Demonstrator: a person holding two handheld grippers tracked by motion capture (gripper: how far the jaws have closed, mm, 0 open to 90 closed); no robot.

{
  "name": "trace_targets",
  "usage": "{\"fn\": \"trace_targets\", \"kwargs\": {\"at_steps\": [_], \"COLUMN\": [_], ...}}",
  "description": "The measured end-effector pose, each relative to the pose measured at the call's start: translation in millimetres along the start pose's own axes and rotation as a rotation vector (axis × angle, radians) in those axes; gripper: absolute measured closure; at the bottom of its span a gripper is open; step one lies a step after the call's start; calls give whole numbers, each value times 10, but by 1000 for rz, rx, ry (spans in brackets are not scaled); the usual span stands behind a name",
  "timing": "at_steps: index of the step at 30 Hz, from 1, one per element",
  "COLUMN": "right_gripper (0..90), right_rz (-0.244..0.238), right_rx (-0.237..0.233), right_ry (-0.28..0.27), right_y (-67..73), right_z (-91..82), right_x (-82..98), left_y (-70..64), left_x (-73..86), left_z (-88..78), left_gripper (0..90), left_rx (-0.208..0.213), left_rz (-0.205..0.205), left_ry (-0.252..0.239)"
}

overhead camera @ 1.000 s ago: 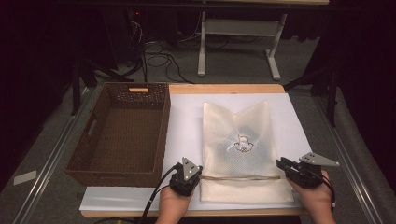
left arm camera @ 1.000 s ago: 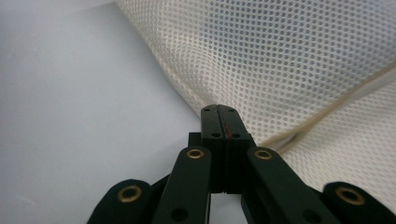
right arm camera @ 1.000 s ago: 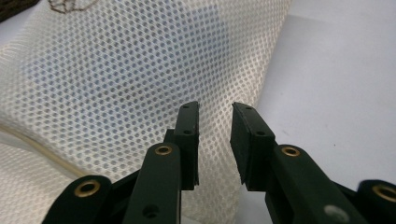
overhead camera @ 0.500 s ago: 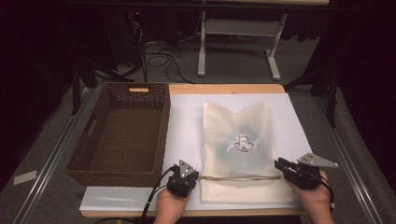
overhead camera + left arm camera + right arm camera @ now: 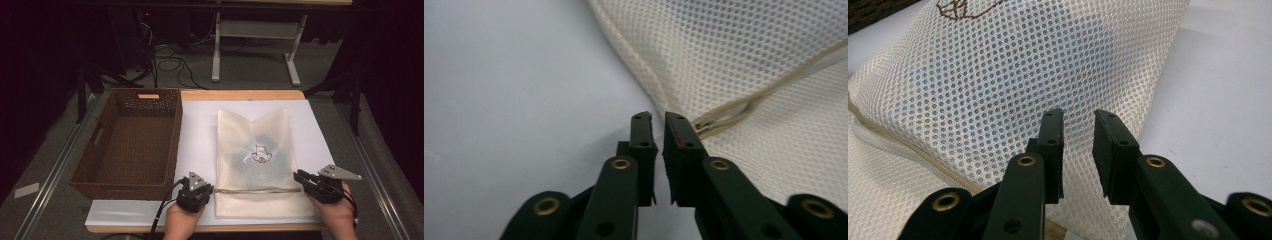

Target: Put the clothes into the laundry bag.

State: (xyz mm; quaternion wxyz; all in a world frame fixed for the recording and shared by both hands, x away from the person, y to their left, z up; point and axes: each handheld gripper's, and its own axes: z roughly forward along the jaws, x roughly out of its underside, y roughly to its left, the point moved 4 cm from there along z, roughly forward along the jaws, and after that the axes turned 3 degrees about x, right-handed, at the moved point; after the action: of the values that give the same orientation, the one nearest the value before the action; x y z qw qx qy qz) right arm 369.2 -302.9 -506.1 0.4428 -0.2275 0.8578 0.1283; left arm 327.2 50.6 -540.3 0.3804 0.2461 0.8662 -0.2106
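- The left gripper [image 5: 196, 192] sits at the near left corner of the mesh bag [image 5: 254, 160], held in the person's left hand [image 5: 181, 222]. In the left gripper view its jaws stand a narrow slit apart with nothing between them, released. They have just been opening.
- That same view shows what the high view cannot: a small tan loop of drawstring [image 5: 729, 112] lies on the mesh just beyond the tip of one jaw, close to it but not pinched.
- The right gripper [image 5: 306, 181] sits at the bag's near right edge, in the right hand [image 5: 336, 212], with a grey three-cornered plate [image 5: 339, 172] on top. In the right gripper view its jaws [image 5: 1078, 135] hang a little apart over the mesh, clamping nothing.
- The right gripper view also shows a bluish patch under the netting and a zip seam [image 5: 908, 150] along the bag's near side.
- From the high view, the bag lies flat on the white sheet [image 5: 200, 130], a tan cord crossing it from gripper to gripper, and a small dark emblem [image 5: 261, 154] sits near its middle.
- Left of the bag, on the table [image 5: 240, 95], stands a brown wicker basket [image 5: 131, 142], apart from the bag.
- Beyond the bag's far edge, past the table, a grey metal stand [image 5: 255, 45] and loose cables [image 5: 170, 62] lie on the floor.
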Motion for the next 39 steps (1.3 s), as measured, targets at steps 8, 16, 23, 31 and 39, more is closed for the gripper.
{"fn": "trace_targets", "kwargs": {"at_steps": [8,16,23,31,39], "right_gripper": [754,754,755,757,758], "right_rz": [-5,-10,-19,-20,-18], "right_rx": [-9,-8,-11,-8,-13], "right_ry": [12,16,16,11,13], "right_y": [42,51,68,56,71], "right_z": [15,28,41,30,34], "right_x": [10,11,7,7,6], "left_y": [-23,-63,-59,-148,-241], "left_x": [0,-2,-47,-87,-99], "left_z": [71,108,-4,25,-9], "left_gripper": [610,723,791,849,727], "left_rx": [17,62,67,63,111], "left_rz": [31,11,1,39,61], "left_ry": [-10,12,-41,-63,-89]}}
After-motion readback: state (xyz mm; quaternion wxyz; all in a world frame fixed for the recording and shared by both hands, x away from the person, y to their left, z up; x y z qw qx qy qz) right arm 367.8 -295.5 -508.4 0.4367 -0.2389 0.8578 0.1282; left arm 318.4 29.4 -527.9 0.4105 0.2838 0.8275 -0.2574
